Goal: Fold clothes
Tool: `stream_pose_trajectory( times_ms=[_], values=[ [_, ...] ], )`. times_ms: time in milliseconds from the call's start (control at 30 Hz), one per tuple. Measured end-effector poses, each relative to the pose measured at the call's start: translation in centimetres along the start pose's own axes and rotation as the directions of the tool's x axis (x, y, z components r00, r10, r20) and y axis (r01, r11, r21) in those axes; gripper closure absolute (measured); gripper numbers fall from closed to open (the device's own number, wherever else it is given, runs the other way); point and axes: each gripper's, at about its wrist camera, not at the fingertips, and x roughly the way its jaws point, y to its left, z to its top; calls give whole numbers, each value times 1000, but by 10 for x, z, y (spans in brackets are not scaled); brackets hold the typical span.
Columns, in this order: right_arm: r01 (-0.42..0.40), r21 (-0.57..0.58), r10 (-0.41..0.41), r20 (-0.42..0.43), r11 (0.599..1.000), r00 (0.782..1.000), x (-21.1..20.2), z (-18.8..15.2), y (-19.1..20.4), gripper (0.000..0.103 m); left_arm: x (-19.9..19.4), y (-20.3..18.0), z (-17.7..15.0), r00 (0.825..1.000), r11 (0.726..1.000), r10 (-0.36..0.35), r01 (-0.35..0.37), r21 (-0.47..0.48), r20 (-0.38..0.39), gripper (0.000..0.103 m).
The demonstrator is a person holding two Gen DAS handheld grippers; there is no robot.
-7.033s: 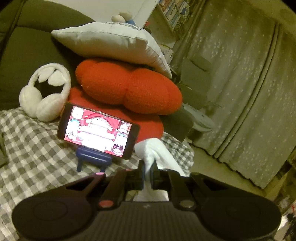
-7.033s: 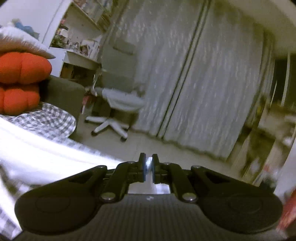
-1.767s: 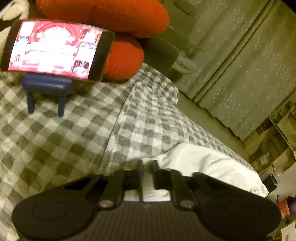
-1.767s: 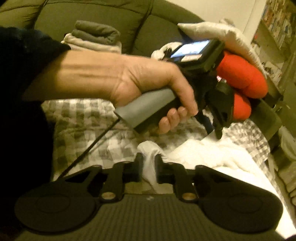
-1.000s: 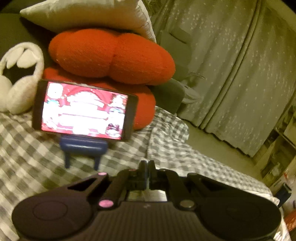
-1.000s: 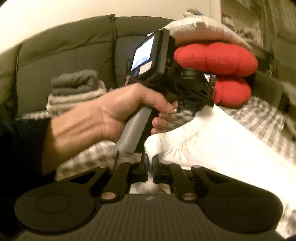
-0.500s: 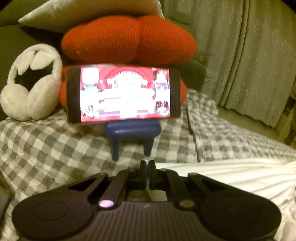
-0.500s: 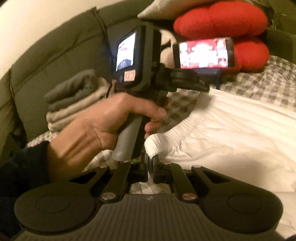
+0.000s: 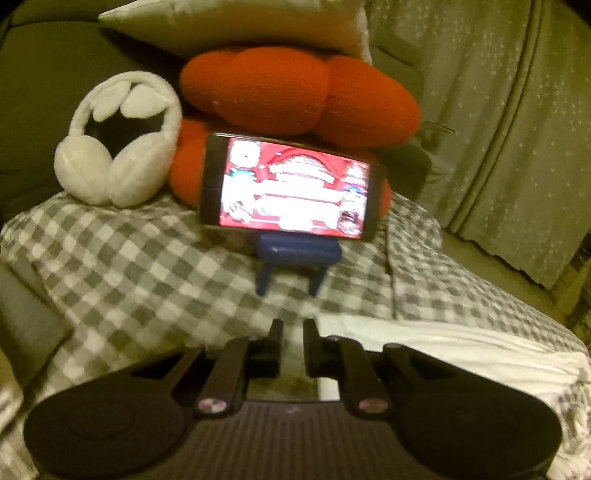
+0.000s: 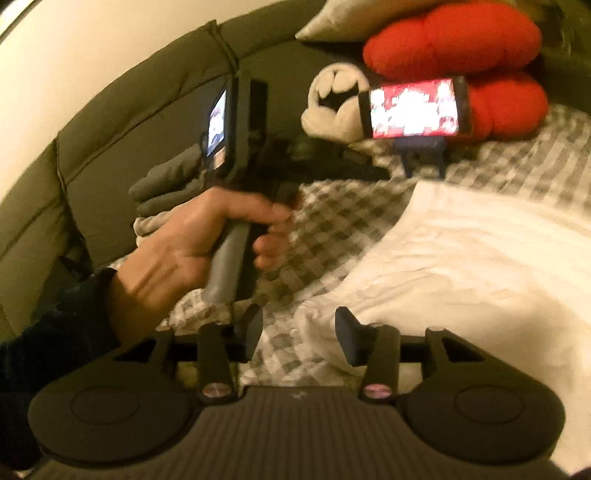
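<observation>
Left wrist view: white garment [image 9: 443, 350], soft ribbed knit w/ fine wrinkles, lies flat on grey-and-white checked cover [image 9: 147, 266] of the sofa, its near edge just beside the right finger of the left gripper [image 9: 293, 332]. Left gripper jaws stand at a narrow gap, having just been opening; nothing sits between them, only checked cloth shows through the gap. Behind: phone [image 9: 291, 188], glossy rectangular slab w/ bright red screen, propped landscape on a small blue stand [image 9: 295, 258]. Fluffy white earmuffs [image 9: 118, 147], two round pads on a curved band, rest left of the phone. Lumpy red knit cushion [image 9: 295, 96] sits behind the phone, a pale smooth pillow [image 9: 240, 22] on top of it. Starred curtain [image 9: 498, 129] hangs at right.

Right wrist view: right gripper [image 10: 298, 325] jaws stand wide, having just been opening; a bunched corner of the garment [image 10: 461, 266] lies between the pads, not pressed by either. Person's left hand [image 10: 184, 251], dark sleeve, grips the grey handle of the other gripper above the cover. Stack of folded grey and beige clothes [image 10: 162, 195] rests against the dark padded sofa back [image 10: 129, 110].

Vs. half a second earlier: both grippers were pinched on the white cloth; now both have let go, and the garment lies loose on the cover.
</observation>
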Motion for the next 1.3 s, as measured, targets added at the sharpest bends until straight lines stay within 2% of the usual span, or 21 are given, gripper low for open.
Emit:
stream_pose_trajectory(
  times_ms=[33, 67, 100, 133, 233, 300, 400, 467, 567, 700, 733, 767, 1033, 1100, 1133, 1167, 1233, 1267, 1300],
  values=[
    [26, 6, -26, 7, 1000, 1000, -7, 1, -5, 55, -3, -5, -1, 1000, 1000, -2, 2, 0, -9, 91],
    [51, 22, -51, 13, 998, 999, -13, 1, -12, 55, -5, -13, -1, 1000, 1000, 0, 0, 4, -16, 84],
    [76, 38, -77, 18, 996, 997, -20, 2, -19, 55, -7, -21, -1, 1000, 1000, 8, -8, 9, -16, 67],
    [108, 59, -109, 22, 992, 994, -27, 2, -29, 55, -10, -30, 0, 1000, 1000, 16, -16, 14, -17, 62],
    [243, 124, -247, 21, 962, 969, -49, -2, -60, 55, -12, -61, 3, 999, 999, 2, 0, 43, -40, 59],
    [298, 191, -307, 17, 935, 952, -67, -6, -83, 55, -8, -85, 6, 996, 999, -24, 28, 34, -89, 59],
    [400, 277, -422, 24, 874, 906, -102, -14, -118, 55, -2, -123, 6, 989, 996, -77, 81, 23, -127, 59],
    [466, 337, -502, 22, 818, 865, -128, -21, -142, 55, 2, -145, 4, 981, 993, -122, 122, -13, -150, 59],
    [563, 420, -623, 8, 712, 782, -172, -39, -178, 55, 14, -169, 0, 959, 976, -209, 192, -103, -193, 59],
    [674, 508, -762, -51, 537, 646, -224, -70, -219, 55, 31, -194, -12, 950, 970, -235, 216, -107, -206, 59],
    [690, 525, -785, -66, 498, 616, -234, -78, -226, 55, 36, -199, -17, 948, 971, -234, 218, -99, -214, 59],
    [698, 536, -797, -75, 475, 600, -241, -84, -231, 55, 41, -203, -21, 946, 972, -232, 217, -92, -225, 59],
    [739, 549, -831, -137, 390, 540, -273, -115, -261, 55, 55, -210, -39, 942, 978, -204, 204, -29, -267, 58],
    [759, 546, -841, -170, 354, 514, -277, -120, -271, 55, 55, -210, -41, 942, 979, -199, 202, -18, -271, 57],
    [761, 549, -839, -183, 346, 513, -279, -123, -274, 55, 54, -211, -42, 942, 979, -199, 203, -13, -271, 56],
    [751, 561, -829, -191, 348, 526, -279, -125, -278, 55, 54, -212, -42, 942, 979, -198, 204, -8, -272, 56],
    [716, 592, -800, -189, 369, 569, -279, -129, -281, 56, 52, -214, -43, 942, 979, -197, 206, 2, -272, 56],
    [718, 584, -795, -191, 378, 575, -276, -129, -281, 70, 51, -214, -44, 942, 978, -197, 206, 6, -272, 56],
    [730, 564, -797, -196, 385, 572, -272, -127, -280, 90, 52, -215, -44, 942, 978, -197, 206, 5, -272, 56]
  ],
)
